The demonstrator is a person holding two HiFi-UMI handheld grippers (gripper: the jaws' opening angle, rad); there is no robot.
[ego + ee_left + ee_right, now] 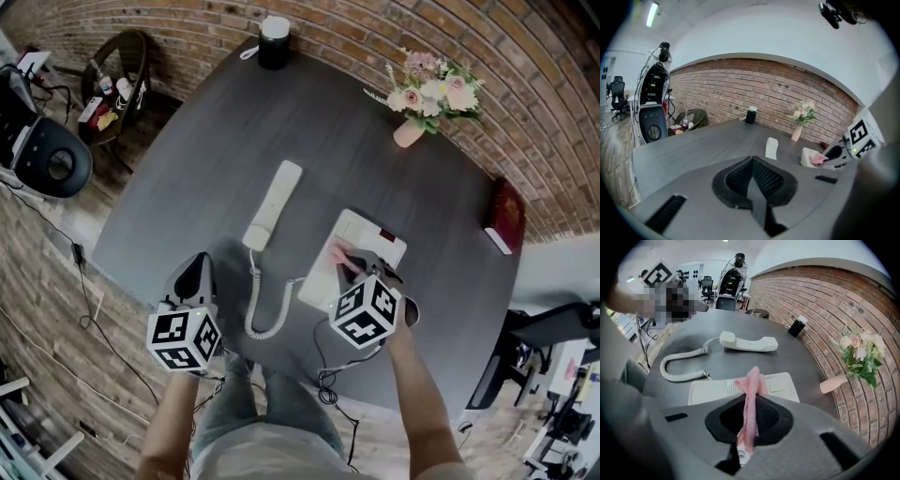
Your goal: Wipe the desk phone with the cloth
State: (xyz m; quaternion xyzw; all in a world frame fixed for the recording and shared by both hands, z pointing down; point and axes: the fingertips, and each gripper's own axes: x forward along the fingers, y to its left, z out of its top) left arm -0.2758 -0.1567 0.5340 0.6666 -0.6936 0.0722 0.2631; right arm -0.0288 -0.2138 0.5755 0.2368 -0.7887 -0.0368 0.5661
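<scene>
A white desk phone base [354, 246] [783, 385] lies on the dark round desk [319, 122]. Its handset [273, 204] [748, 341] lies off the cradle to the left, joined by a coiled cord [263, 305] [680, 364]. My right gripper [364, 267] [751, 401] is shut on a pink cloth [340, 257] [751, 399], which hangs over the phone base's near part. My left gripper [195, 279] [753, 180] is shut with nothing in it, low over the desk's near left edge. From the left gripper view I see the phone base [809, 156] and cloth [818, 159] at the right.
A pink vase of flowers [427, 98] [855, 359] stands at the far right. A black speaker [275, 42] [751, 115] sits at the far edge, a red book [506, 216] at the right edge. Brick floor, chairs [42, 155] and cables surround the desk.
</scene>
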